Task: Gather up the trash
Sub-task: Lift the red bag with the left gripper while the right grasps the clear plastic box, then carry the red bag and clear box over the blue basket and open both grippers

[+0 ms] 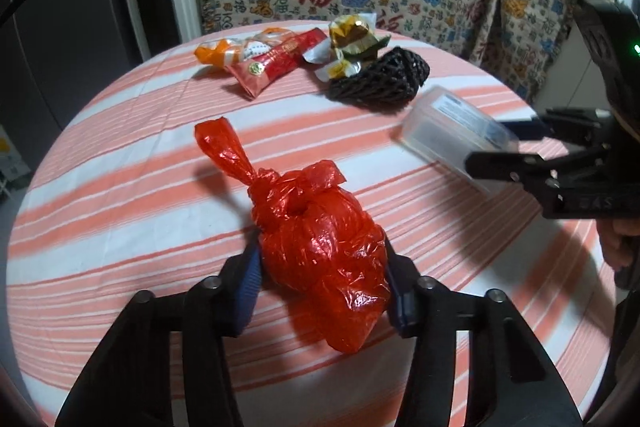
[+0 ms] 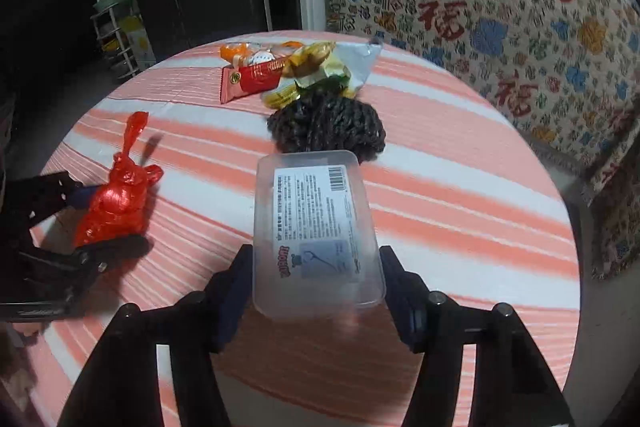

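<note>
Left wrist view is showing the left gripper [image 1: 322, 279] pinching a knotted red bag [image 1: 320, 247] on the striped tablecloth [image 1: 120, 155], jaws part closed against its sides, probably ready to lift it as trash. Angling downward likewise, the right gripper [image 2: 316, 281] is clamping a clear plastic box [image 2: 316, 231], while wrappers [image 2: 280, 71] are waiting at the far edge.

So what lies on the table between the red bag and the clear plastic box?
Nothing: only bare striped tablecloth separates the red bag from the clear plastic box, plainest in the right wrist view.
</note>
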A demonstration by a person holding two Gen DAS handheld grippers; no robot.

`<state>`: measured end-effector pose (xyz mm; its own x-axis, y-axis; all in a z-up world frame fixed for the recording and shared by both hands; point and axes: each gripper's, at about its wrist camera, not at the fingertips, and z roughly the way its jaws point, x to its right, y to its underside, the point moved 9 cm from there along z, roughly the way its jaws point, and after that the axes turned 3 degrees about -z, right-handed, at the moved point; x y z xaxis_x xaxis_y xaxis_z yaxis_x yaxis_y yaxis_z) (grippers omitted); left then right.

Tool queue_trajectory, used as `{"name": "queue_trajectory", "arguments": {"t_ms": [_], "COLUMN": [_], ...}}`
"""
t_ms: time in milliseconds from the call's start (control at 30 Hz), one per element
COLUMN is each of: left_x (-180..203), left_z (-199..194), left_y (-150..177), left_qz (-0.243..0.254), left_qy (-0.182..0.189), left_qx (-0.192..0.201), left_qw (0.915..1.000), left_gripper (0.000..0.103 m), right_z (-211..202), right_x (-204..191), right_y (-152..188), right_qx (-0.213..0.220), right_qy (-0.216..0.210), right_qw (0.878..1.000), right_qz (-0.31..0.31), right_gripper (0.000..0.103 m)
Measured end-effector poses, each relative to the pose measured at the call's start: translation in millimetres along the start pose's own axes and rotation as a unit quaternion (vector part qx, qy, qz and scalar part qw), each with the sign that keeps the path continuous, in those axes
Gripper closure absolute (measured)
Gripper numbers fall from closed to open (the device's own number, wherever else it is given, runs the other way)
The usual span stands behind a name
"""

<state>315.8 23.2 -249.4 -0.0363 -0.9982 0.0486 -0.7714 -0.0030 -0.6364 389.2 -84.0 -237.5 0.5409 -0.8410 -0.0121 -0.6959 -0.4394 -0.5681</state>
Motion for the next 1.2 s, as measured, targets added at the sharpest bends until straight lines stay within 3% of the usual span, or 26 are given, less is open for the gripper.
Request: {"name": "queue_trajectory", "arguments": {"t_ms": [233, 433, 833, 1200], "left_x": [10, 45, 178, 331], "left_z": [-18, -27, -34, -28], "left_y": [-10, -8, -12, -18], "left_qz": [-0.016, -0.006, 0.057, 0.129], "left_qy": [0.040, 0.071, 0.147, 0.223], "left_qx": [0.025, 0.023, 0.008, -0.015], "left_qw": [0.9988, 0.9972, 0.9875, 0.9661], "left_gripper": [0.059, 0.059, 0.060, 0.060], "right_z": [-30, -61, -120, -184], "right_x": [2, 24, 107, 203], "right_y": [21, 49, 108, 180], "right_qx": [0.009, 0.025, 0.061, 0.087], "right_qy": [-0.015, -0.018, 0.028, 0.112], "right_qw": [0.999, 0.996, 0.983, 0.954], "right_qz": [0.041, 0.084, 0.172, 0.266], "right_gripper": [0.041, 0.041, 0.041, 0.041]}}
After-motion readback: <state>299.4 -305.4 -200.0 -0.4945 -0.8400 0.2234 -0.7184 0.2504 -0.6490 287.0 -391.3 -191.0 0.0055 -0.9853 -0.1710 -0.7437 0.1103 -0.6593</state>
